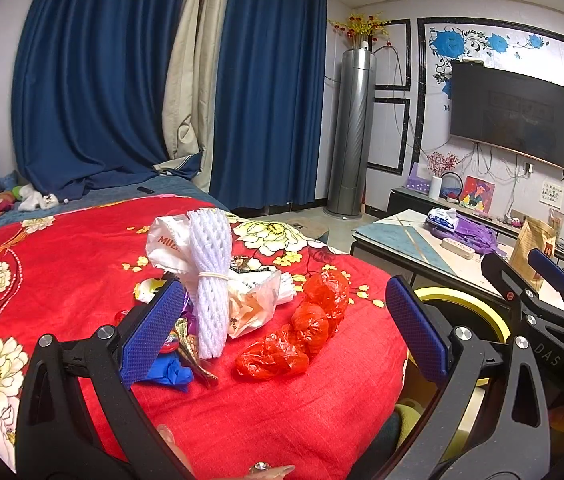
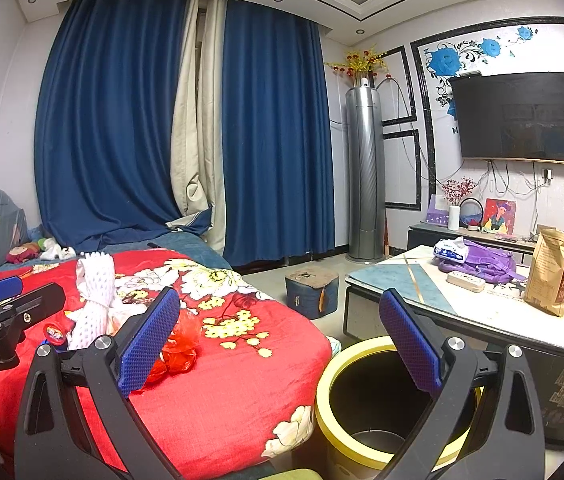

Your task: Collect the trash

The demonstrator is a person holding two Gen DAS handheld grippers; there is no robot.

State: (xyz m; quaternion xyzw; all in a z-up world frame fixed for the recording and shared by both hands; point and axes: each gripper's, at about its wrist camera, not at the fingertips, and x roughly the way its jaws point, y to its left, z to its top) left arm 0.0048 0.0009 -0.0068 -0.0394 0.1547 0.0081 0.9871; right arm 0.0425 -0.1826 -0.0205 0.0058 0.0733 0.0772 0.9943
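A pile of trash lies on the red flowered bedspread: a white foam net sleeve, a white paper bag, a clear plastic wrapper, a crumpled red plastic bag, a blue scrap and small candy wrappers. My left gripper is open and empty just before the pile, around the red bag. My right gripper is open and empty, above the edge of the bed beside the yellow-rimmed black bin. The net sleeve and red bag show in the right wrist view too.
A low coffee table at right holds a brown paper bag, a purple bag, a tissue pack and a power strip. A small blue stool stands on the floor. Blue curtains, a tower air conditioner and a wall TV stand behind.
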